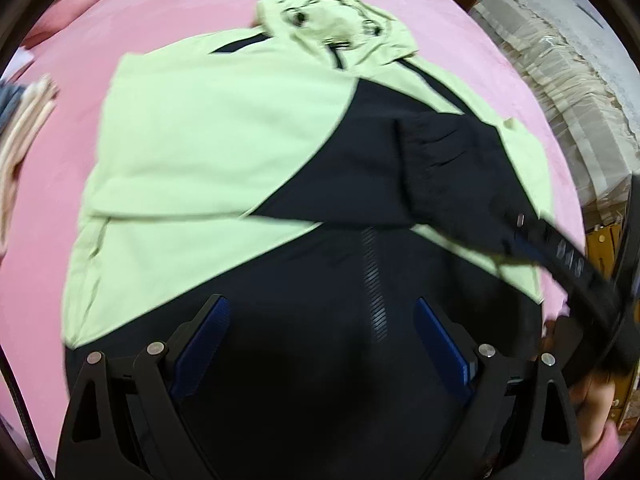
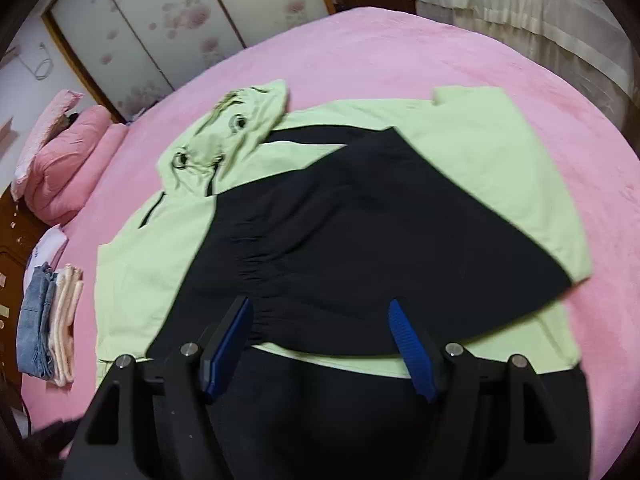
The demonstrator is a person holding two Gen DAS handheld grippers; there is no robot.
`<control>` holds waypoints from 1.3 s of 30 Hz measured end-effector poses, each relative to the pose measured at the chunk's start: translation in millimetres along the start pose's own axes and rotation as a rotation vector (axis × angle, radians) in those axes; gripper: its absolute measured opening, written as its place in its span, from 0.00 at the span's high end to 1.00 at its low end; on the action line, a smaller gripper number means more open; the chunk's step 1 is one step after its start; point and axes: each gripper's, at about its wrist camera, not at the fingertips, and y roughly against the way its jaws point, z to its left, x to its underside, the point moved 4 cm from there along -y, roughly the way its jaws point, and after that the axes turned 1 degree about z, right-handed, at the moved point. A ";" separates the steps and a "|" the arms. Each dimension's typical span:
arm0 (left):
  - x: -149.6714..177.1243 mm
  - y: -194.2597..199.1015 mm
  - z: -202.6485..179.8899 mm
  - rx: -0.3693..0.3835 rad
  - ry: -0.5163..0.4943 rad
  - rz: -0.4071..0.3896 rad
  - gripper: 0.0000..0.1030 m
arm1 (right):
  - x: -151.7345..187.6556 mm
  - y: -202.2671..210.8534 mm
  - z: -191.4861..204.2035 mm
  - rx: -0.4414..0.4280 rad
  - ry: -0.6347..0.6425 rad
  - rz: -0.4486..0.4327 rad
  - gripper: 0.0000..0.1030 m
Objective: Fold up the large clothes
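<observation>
1. A large hooded jacket of pale lime-green and black woven fabric (image 2: 328, 216) lies spread flat on a fuzzy pink bed cover (image 2: 420, 52), filling most of it.
2. The jacket's crumpled hood (image 2: 224, 140), with dark drawcord eyelets, sits at the garment's far end, towards the patterned sliding doors (image 2: 168, 16).
3. Both sleeves are folded across the jacket's chest; the black sleeve (image 2: 360, 240) lies on top, its gathered elastic cuff (image 2: 256, 280) puckered into small ridges.
4. The right gripper (image 2: 320, 344) hangs just above the jacket's near hem, its black arms and ribbed blue pads (image 2: 412, 348) spread apart with nothing pinched; the cuff lies loose beneath them.
5. The left gripper (image 1: 320, 344) hovers over the jacket's dark lower panel, its blue pads (image 1: 204, 344) wide apart and gripping nothing.
6. In the left wrist view the right gripper's black arm (image 1: 576, 268) crosses the jacket's right edge, blurred.
7. A stack of folded denim and peach cloth (image 2: 48, 324) rests on the cover left of the jacket.
8. A puffy pink quilt roll (image 2: 68, 164) lies beyond that stack, further from the jacket.
</observation>
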 end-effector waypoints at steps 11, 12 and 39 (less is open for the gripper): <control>-54.5 -56.6 -71.8 0.070 0.092 -0.040 0.14 | -5.5 9.9 -61.3 0.060 -0.025 0.051 0.28; -55.9 -61.2 -75.6 0.057 0.091 -0.042 0.22 | -5.5 10.4 -66.4 0.060 -0.025 0.054 0.28; -159.5 50.1 -202.1 0.227 -0.067 -0.375 0.91 | 13.4 11.1 -143.3 0.078 -0.070 0.142 0.28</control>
